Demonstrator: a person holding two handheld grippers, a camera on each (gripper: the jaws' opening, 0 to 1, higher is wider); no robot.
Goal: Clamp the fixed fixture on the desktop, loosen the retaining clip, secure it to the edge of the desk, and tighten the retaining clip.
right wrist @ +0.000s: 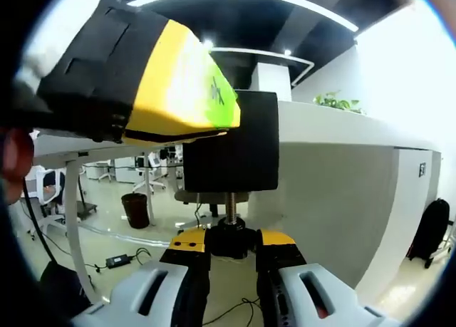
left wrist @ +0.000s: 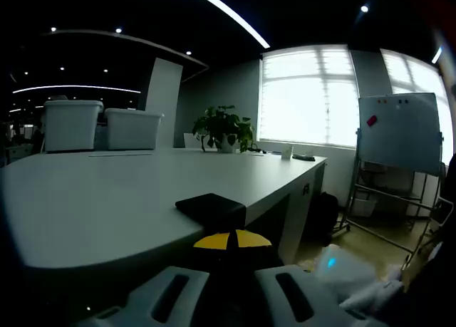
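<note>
The black clamp fixture (right wrist: pixel 228 142) sits on the edge of the grey table (left wrist: pixel 107 199), its top plate (left wrist: pixel 211 207) lying flat on the tabletop and its threaded screw (right wrist: pixel 231 206) hanging beneath the edge. The right hand-held gripper (right wrist: pixel 233 243) is closed on the screw's black knob (right wrist: pixel 231 236). The left hand-held gripper (left wrist: pixel 231 266) comes in just below the top plate; I cannot tell whether it grips. Farther along the table stand a potted plant (left wrist: pixel 224 127) and two white bins (left wrist: pixel 100 124).
</note>
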